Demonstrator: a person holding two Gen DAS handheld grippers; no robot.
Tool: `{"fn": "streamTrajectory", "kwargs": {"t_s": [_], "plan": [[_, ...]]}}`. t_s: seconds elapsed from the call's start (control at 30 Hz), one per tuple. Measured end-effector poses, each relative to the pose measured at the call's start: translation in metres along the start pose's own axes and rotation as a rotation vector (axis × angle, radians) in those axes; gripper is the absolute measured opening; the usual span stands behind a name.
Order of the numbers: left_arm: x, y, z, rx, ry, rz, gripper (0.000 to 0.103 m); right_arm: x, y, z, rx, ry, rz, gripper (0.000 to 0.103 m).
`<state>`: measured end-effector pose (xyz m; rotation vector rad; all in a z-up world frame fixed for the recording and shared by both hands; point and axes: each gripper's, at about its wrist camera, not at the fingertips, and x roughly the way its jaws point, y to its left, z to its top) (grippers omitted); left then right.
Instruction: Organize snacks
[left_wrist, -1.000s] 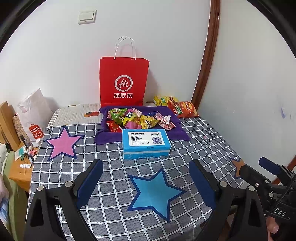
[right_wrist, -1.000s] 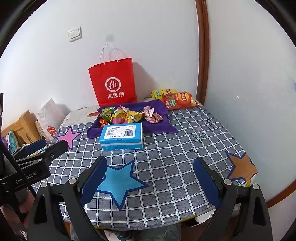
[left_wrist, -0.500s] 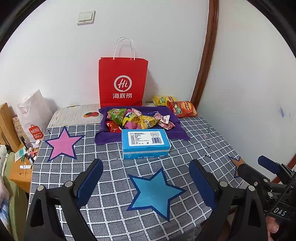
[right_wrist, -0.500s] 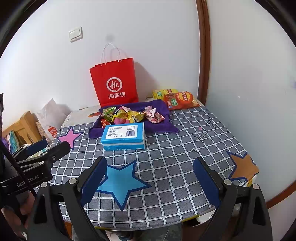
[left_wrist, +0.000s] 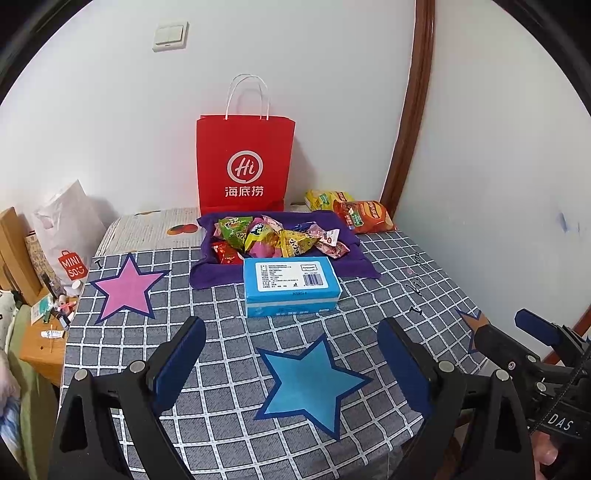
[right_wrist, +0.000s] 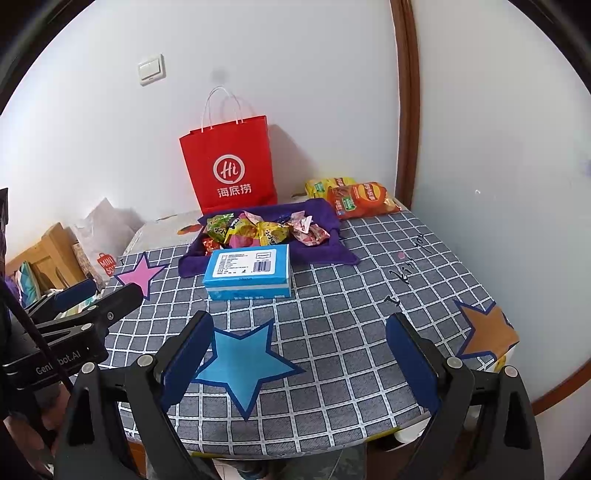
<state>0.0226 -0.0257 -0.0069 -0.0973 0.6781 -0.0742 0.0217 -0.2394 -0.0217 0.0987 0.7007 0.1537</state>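
Left gripper: my fingers spread wide, nothing between them, low centre of the left wrist view, above the blue star.
Right gripper: my fingers also wide apart and empty, bottom of the right wrist view; also seen at right edge of the left view.
Snacks: small packets piled on the purple cloth, centre frame, far side of the counter.
Chip bags: orange and yellow, right of the cloth, by the wall corner.
Blue box: just in front of the cloth, overlapping its front edge.
Red paper bag: upright behind the cloth against the wall.
Pink star: left on the counter.
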Motion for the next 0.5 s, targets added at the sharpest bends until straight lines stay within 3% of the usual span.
{"fn": "streamTrajectory", "kwargs": {"t_s": [0.5], "plan": [[0.0026,-0.0013,0.0026,0.022,-0.002,0.014,0.094,-0.0007,0.0016,0.0005,-0.004,-0.011,0.012,0.093]]}}
